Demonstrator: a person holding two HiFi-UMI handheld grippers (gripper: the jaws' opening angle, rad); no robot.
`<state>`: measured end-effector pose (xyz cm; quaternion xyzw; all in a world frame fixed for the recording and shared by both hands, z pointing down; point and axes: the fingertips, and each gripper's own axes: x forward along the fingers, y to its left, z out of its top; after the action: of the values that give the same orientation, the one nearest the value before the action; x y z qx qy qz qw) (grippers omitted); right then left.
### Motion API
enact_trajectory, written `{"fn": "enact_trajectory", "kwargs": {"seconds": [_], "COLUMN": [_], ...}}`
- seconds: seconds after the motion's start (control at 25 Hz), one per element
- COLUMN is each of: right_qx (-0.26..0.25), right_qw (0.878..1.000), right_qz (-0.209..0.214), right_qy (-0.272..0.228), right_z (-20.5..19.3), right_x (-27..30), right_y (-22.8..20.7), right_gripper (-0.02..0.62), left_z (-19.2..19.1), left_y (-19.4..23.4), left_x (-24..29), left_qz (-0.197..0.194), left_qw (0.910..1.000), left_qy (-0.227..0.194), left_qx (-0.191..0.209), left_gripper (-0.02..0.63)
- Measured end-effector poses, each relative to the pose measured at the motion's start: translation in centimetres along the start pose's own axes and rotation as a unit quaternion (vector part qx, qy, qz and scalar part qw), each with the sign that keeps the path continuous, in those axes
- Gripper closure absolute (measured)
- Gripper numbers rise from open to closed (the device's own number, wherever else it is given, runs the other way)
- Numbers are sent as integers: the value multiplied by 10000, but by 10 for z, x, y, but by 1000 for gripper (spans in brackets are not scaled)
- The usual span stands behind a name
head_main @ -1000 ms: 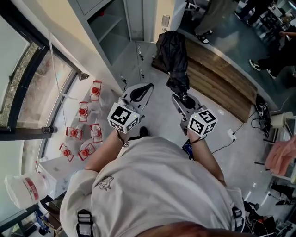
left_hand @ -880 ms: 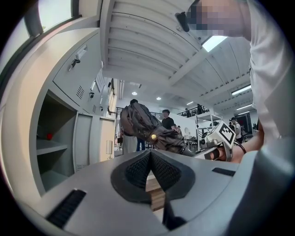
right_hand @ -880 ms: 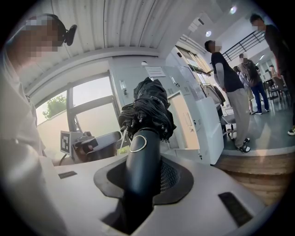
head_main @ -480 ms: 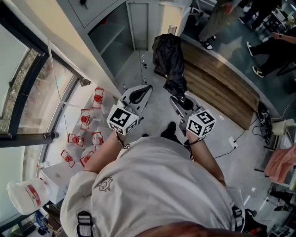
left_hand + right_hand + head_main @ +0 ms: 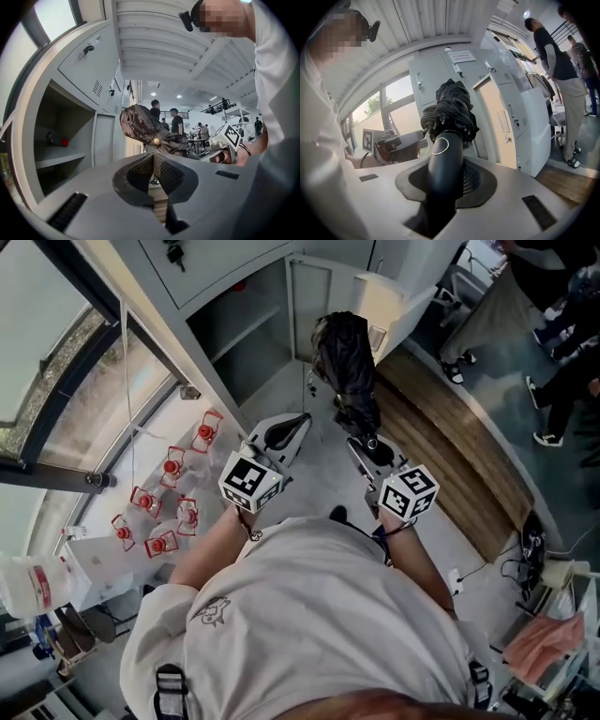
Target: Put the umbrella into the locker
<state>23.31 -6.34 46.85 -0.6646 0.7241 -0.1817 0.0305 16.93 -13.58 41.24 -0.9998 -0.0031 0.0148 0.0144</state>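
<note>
the right gripper (image 5: pixel 360 440) (image 5: pixel 448 180) has its fingers clamped on the smooth black handle of the folded black fabric umbrella (image 5: pixel 345 357) (image 5: pixel 450 112). the handle runs out from between the pads, and the bunched canopy stands just ahead of the fingertips, clear of everything else. the left gripper (image 5: pixel 302 418) (image 5: pixel 153 171) is alongside with its fingers together and nothing between them. from the left gripper view the umbrella's canopy (image 5: pixel 140 124) shows ahead of those fingers and a little to their right.

the grey metal locker (image 5: pixel 202 292) (image 5: pixel 93 79) lies ahead of both sets of fingers. its open compartment (image 5: pixel 246 322) (image 5: pixel 61 131) is ahead and to the left of the left fingers, and a small red object (image 5: pixel 64 142) sits on the shelf inside. the umbrella is outside the locker, near the opening but apart from it. a cream open door (image 5: pixel 494 117) stands ahead and to the right of the right fingers. clear plastic bottles with red caps (image 5: pixel 169 507) stand on the floor off to the left of the left fingers, and a brown wooden platform (image 5: pixel 450 442) runs to the right of the right fingers.
</note>
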Motion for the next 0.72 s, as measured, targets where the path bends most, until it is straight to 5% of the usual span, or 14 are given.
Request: {"fn": "enact_trajectory", "kwargs": {"seconds": [0.36, 0.72], "right_qx": [-363, -393], "right_qw": [9950, 9848], "right_qz": [837, 1518], "right_qy": [417, 749], "right_z": [19, 12], "right_x": [18, 60], "right_y": [-51, -57], "right_gripper": [466, 466], "left_z": [-5, -13], "left_y": [14, 39], "left_x": [32, 15], "left_qz": [1093, 1898], "left_qw": [9940, 9817], "left_qy": [-7, 139], "left_qx": [13, -56], "left_gripper": [594, 594]}}
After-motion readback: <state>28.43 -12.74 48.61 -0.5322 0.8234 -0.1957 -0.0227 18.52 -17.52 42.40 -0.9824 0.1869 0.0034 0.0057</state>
